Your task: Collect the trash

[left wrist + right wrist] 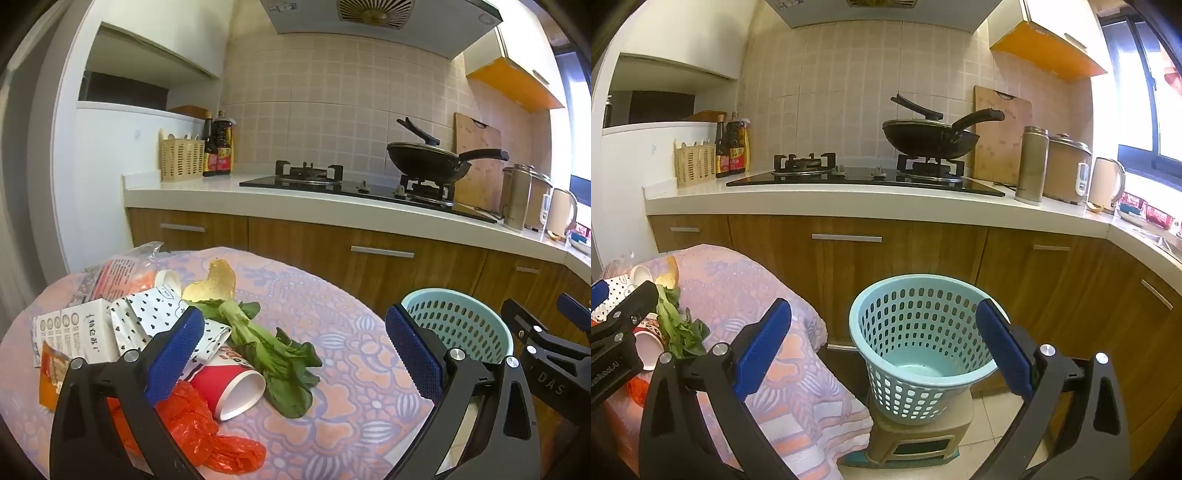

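Note:
Trash lies on a table with a patterned cloth (351, 350): a green leafy vegetable (273, 347), a red paper cup (229, 387) on its side, a red plastic bag (203, 435), a brown peel (214, 284), spotted wrapping paper (147, 314), a white carton (81, 332) and a clear printed bag (118, 269). My left gripper (295, 358) is open and empty above the vegetable and cup. My right gripper (882, 343) is open and empty in front of the light blue basket (919, 347), which is empty and stands on a small stool (916, 439). The basket also shows in the left wrist view (465, 325).
Behind is a kitchen counter (849, 203) with a gas hob (864, 177), a black wok (931, 140), bottles (733, 147), a cutting board (1001, 136) and a kettle (1108, 181). Wooden cabinet doors (905, 251) stand below. The table edge drops off beside the basket.

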`<state>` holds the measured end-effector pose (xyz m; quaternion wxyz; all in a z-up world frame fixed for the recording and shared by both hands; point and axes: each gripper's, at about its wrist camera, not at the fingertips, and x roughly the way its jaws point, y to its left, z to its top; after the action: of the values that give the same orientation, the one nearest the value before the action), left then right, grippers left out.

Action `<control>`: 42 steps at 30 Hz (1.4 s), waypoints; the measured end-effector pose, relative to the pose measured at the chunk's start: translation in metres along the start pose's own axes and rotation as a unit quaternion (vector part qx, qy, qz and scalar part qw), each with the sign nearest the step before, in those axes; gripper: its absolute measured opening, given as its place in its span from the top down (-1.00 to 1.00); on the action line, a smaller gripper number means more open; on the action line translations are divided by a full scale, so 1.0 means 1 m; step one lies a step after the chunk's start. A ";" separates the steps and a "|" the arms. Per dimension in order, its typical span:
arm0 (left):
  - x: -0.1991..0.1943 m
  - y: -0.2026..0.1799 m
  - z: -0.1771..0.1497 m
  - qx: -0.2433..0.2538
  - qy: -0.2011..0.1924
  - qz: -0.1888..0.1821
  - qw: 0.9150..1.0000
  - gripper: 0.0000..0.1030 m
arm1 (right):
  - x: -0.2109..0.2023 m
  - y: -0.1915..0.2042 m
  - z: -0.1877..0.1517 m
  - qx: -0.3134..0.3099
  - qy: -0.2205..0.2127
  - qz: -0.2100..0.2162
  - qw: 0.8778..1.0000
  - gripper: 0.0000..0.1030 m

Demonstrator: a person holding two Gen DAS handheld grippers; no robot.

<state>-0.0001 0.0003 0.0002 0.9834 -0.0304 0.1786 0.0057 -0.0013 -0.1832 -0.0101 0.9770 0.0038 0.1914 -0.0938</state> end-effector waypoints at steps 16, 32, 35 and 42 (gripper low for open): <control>0.003 0.001 -0.003 0.001 0.001 -0.002 1.000 -0.85 | 0.003 0.000 -0.002 -0.002 0.002 -0.005 1.000 -0.85; 0.002 0.001 -0.001 0.000 0.002 -0.003 1.000 -0.85 | 0.004 0.000 -0.001 -0.003 0.005 -0.004 1.000 -0.85; 0.002 0.002 0.000 0.001 0.001 -0.002 1.000 -0.85 | 0.003 0.003 -0.003 -0.009 0.002 -0.008 1.000 -0.85; -0.001 0.001 0.000 0.002 -0.007 0.000 1.000 -0.85 | 0.003 0.005 -0.004 -0.011 0.003 -0.006 1.000 -0.85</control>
<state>-0.0012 0.0017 0.0010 0.9847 -0.0285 0.1718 0.0055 0.0013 -0.1792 -0.0150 0.9759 -0.0074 0.1952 -0.0972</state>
